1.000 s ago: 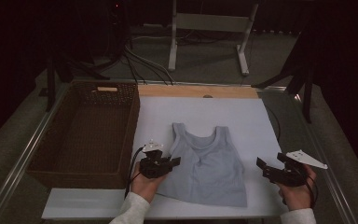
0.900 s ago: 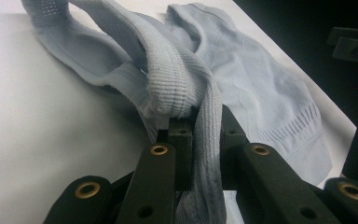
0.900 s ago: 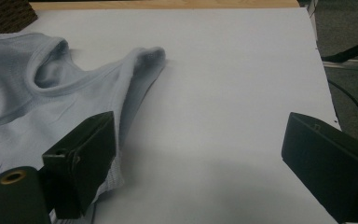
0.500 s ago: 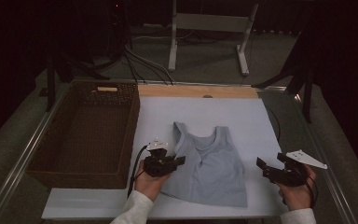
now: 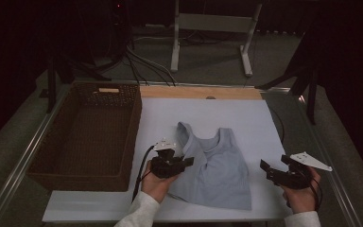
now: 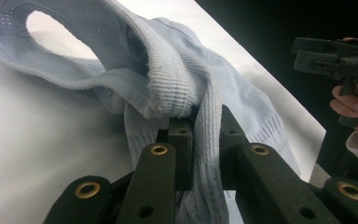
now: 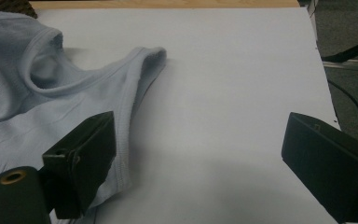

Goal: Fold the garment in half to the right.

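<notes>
Jaws of the left gripper (image 6: pixel 200 140) pinch a bunched edge of the pale blue top (image 5: pixel 217 170) lying on the white counter (image 5: pixel 246 118). Right gripper (image 7: pixel 196 158) waits nearby, jaws spread, holding nothing. Pulling fast could slip the cloth free.

One pale blue tank top (image 5: pixel 217 172), with two shoulder straps; one brown wicker basket (image 5: pixel 87 137), with one light tag on its far rim; one white sheet (image 5: pixel 227 113) covering the table top, and one strip of bare wood (image 5: pixel 201 92) along its far edge. Two hand-held grippers, left gripper (image 5: pixel 188 162) and right gripper (image 5: pixel 263 166), each with two black jaws and one trailing cable; two hands, two light sleeves; one grey three-cornered plate (image 5: pixel 310 161) on the right gripper. Beyond the table, one light metal stand (image 5: pixel 212 33) with two legs.
</notes>
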A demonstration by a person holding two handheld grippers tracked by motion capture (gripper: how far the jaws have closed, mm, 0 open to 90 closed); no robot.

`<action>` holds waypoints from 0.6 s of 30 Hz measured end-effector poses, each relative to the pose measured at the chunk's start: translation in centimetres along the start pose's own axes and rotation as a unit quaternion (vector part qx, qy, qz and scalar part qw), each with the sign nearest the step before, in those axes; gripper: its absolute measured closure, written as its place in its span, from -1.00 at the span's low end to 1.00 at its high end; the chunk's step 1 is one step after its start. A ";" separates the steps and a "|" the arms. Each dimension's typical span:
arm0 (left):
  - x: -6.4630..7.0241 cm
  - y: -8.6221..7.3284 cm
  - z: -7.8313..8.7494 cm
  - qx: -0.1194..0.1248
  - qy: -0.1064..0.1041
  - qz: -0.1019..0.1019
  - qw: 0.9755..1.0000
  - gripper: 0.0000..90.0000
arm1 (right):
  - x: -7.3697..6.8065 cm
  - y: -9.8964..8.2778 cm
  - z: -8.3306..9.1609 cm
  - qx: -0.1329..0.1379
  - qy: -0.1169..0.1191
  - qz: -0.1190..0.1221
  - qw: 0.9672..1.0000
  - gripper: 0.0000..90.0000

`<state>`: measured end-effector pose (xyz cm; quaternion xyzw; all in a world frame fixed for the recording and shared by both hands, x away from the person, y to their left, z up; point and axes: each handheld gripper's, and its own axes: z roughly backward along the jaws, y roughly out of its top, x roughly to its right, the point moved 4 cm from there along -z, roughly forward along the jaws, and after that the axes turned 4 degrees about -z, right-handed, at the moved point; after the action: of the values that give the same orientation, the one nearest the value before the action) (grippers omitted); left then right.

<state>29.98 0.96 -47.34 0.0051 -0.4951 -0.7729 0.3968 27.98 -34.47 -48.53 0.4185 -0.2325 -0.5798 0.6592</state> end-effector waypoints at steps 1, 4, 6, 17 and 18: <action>0.1 0.0 -0.1 0.000 -0.001 0.000 1.000 0.81 | 0.0 0.0 0.0 -0.001 0.000 0.001 1.000 -0.77; 0.3 0.1 -0.3 -0.002 -0.004 -0.003 1.000 0.81 | -0.1 0.0 0.0 0.000 0.001 0.001 1.000 -0.77; 0.5 0.2 -0.4 -0.001 -0.005 -0.004 1.000 0.81 | -0.1 0.0 0.0 0.000 0.002 0.002 1.000 -0.77; 1.3 0.7 -1.2 0.000 -0.021 -0.004 1.000 0.81 | -0.1 0.0 0.0 -0.001 0.003 0.002 1.000 -0.77; 1.4 0.7 -1.2 0.001 -0.023 -0.003 1.000 0.81 | -0.2 0.0 0.0 -0.001 0.003 0.002 1.000 -0.77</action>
<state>29.96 -0.99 -46.89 -0.0112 -0.5047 -0.7738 0.3828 27.95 -34.32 -48.54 0.4191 -0.2308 -0.5776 0.6614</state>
